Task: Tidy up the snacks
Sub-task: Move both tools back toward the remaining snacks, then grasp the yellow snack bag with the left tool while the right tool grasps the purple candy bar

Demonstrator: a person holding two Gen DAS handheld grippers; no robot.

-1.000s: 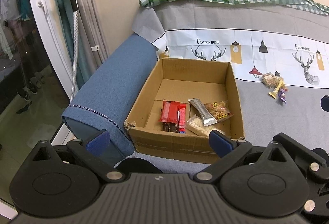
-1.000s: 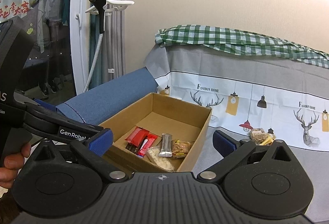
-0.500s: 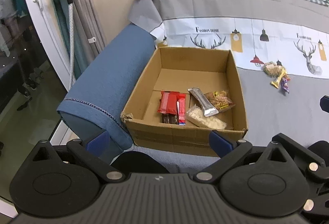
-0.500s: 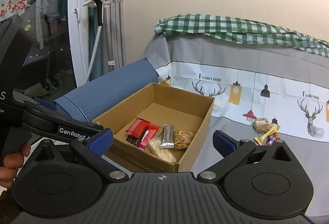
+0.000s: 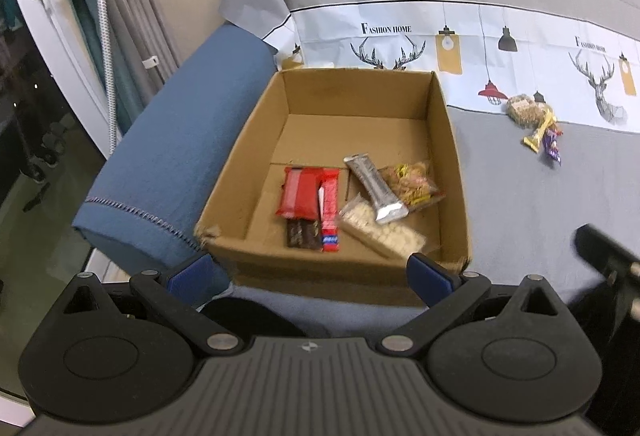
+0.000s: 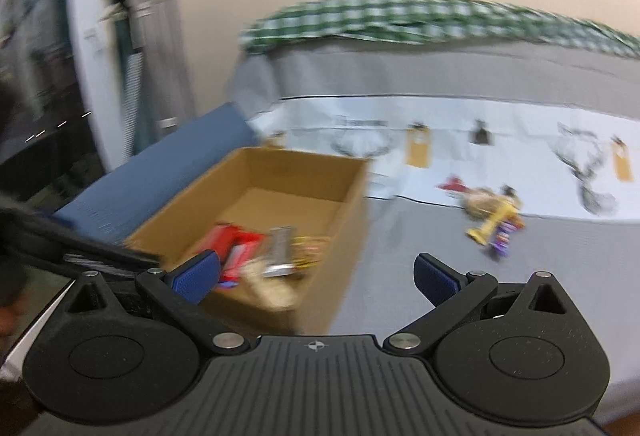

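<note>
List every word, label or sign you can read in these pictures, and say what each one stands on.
"FASHION HOME": printed on the white cloth behind the box, above a deer head.
"FASHION HOME": again on the same cloth further right, smaller, only just readable.
Red wrappers in the box: lettering too small to read.
Loose snacks on the grey cover: print too small to read.
Right wrist view: too blurred; no text readable.

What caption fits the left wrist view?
Open left tool facing cardboard box of snacks; loose snacks beside it.
</note>
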